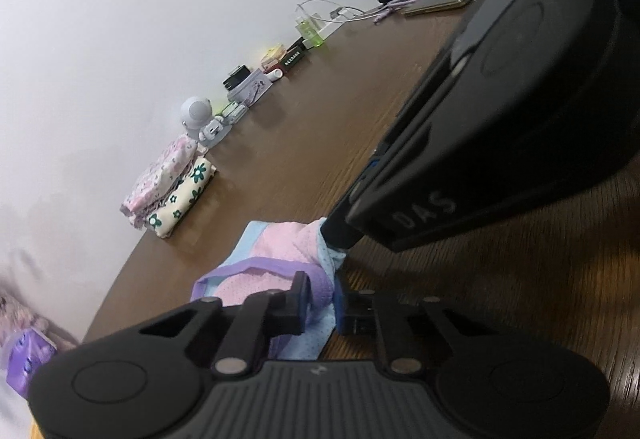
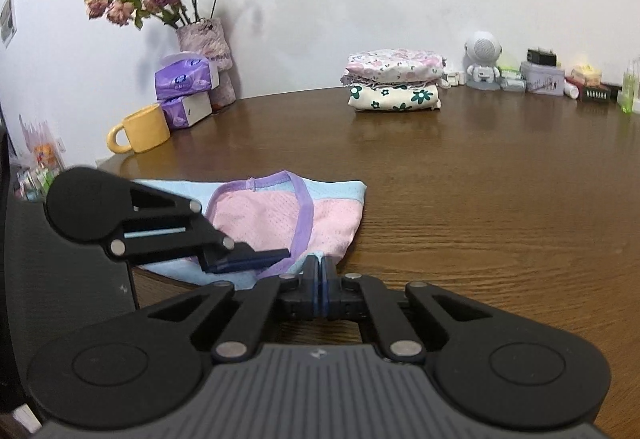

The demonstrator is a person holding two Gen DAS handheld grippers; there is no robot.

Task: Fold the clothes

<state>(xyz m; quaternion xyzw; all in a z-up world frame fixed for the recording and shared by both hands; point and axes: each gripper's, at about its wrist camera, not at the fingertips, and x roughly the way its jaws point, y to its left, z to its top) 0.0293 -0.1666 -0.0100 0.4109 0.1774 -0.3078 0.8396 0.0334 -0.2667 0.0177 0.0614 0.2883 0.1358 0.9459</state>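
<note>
Both tools point down at a slant, close together. The right tool (image 2: 319, 275) has its fingers pressed together on a cloth edge. The left tool (image 1: 324, 303) is nearly closed, pinching cloth too.

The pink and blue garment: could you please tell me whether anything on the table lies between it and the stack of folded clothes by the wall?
Nothing visible does. Between the pink and blue garment and the stack of folded clothes there is only bare table; the yellow mug stands off to the side.
</note>
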